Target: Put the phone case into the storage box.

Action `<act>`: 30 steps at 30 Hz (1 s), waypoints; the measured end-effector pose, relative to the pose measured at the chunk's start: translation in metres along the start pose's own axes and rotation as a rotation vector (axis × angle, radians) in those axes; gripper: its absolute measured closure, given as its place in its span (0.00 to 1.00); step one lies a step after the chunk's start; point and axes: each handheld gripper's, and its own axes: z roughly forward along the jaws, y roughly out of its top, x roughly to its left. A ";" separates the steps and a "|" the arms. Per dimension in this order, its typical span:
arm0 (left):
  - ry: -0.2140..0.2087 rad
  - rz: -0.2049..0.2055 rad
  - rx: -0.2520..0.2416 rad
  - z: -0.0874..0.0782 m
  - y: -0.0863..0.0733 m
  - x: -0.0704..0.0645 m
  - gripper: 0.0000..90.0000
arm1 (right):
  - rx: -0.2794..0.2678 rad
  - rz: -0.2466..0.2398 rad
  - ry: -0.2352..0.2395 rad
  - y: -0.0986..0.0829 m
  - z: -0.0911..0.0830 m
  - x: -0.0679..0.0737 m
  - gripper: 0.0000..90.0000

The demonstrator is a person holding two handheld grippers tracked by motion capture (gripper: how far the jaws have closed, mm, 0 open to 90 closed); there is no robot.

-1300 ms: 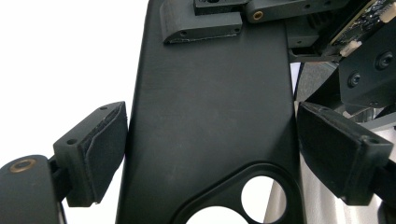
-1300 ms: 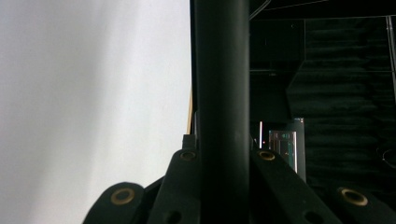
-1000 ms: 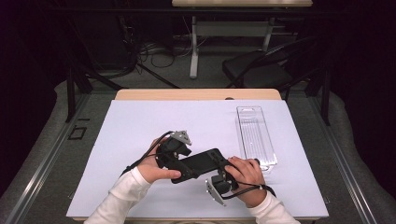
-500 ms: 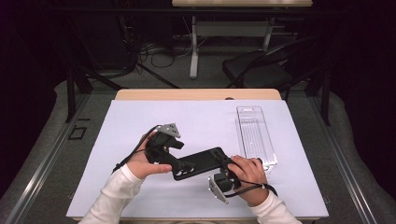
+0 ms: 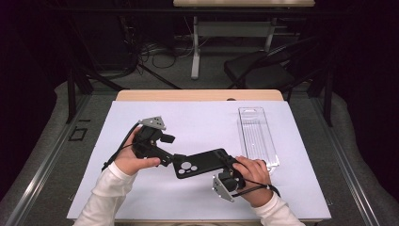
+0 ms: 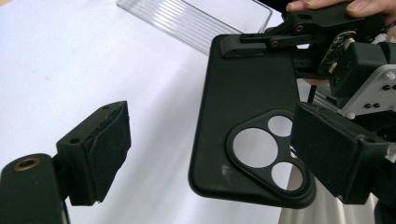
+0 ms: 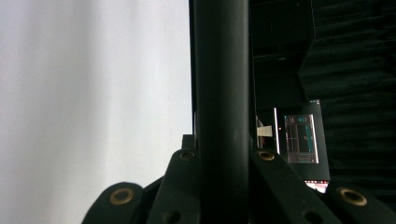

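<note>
Holding the black phone case [image 5: 201, 163] just below the frame's centre, your right gripper [image 5: 230, 165] is clamped on its right end, the case's edge running straight up between the jaws in the right gripper view. Your left gripper [image 5: 165, 157] sits at the case's left end with its jaws spread wide; in the left gripper view the camera-hole corner lies just beside the right-hand jaw. A clear plastic tray [image 5: 256, 136] rests on the white table [image 5: 197, 120] at centre right.

Even overhead light on the white table [image 5: 197, 122]; surroundings dark. Shadows soft, faint. High view sharp. Phone case [image 7: 220, 93] blurred close-up in right gripper view; table surface there washed out, bright.
</note>
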 end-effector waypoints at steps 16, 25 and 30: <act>0.060 -0.002 -0.024 -0.007 -0.005 0.015 0.18 | -0.006 0.057 0.016 -0.005 0.001 -0.003 0.97; 0.063 -0.004 -0.026 -0.008 -0.006 0.019 0.20 | -0.002 0.081 0.029 -0.005 0.000 -0.005 0.97; 0.074 0.000 -0.022 -0.008 -0.007 0.021 0.22 | -0.010 0.125 0.077 -0.005 0.001 -0.003 0.97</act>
